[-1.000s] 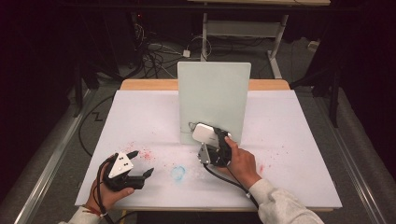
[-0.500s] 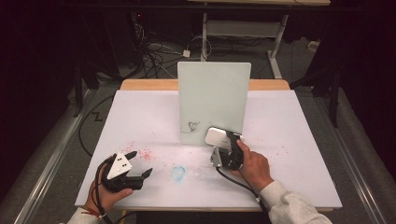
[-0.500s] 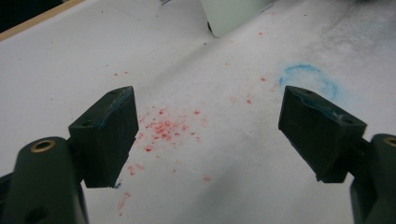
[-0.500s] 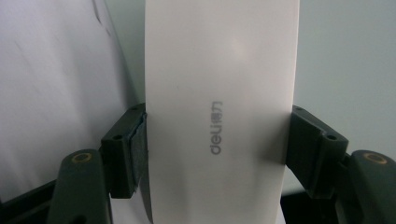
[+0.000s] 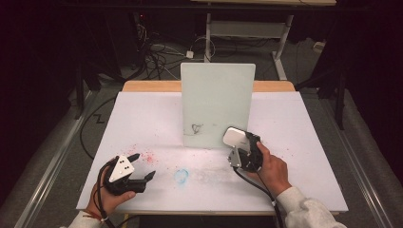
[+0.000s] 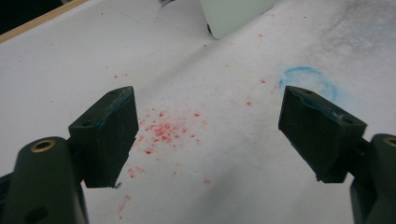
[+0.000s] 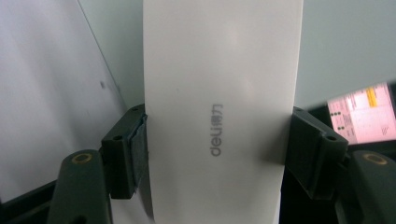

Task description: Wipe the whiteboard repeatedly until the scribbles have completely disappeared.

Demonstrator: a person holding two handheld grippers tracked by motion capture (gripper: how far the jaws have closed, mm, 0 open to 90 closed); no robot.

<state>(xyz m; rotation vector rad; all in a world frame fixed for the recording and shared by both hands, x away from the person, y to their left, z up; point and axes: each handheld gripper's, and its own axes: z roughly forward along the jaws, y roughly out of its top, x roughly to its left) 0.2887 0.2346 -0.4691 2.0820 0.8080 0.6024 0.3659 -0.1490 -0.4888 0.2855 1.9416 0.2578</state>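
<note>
A pale upright whiteboard (image 5: 217, 95) stands mid-table with a small dark scribble (image 5: 196, 128) low on its face. My right gripper (image 5: 236, 142) is shut on a white block eraser (image 5: 234, 137) by the board's lower right corner. In the right gripper view the eraser (image 7: 219, 93), printed "deli", is pinched between both pads (image 7: 135, 154) in front of the board. My left gripper (image 5: 145, 165) rests open near the table's front left. Its jaws stand wide apart over red specks (image 6: 163, 130) in the left gripper view, holding nothing.
The white table sheet (image 5: 142, 118) carries a blue ring mark (image 5: 181, 175) between the hands and red specks (image 5: 147, 156) by the left gripper. A wooden table edge (image 5: 152, 86) shows behind the board. Cables (image 5: 161, 52) lie on the dark floor beyond.
The right gripper has slid the eraser to the right along the board's lower face, uncovering the dark scribble. The left gripper has stayed put.
</note>
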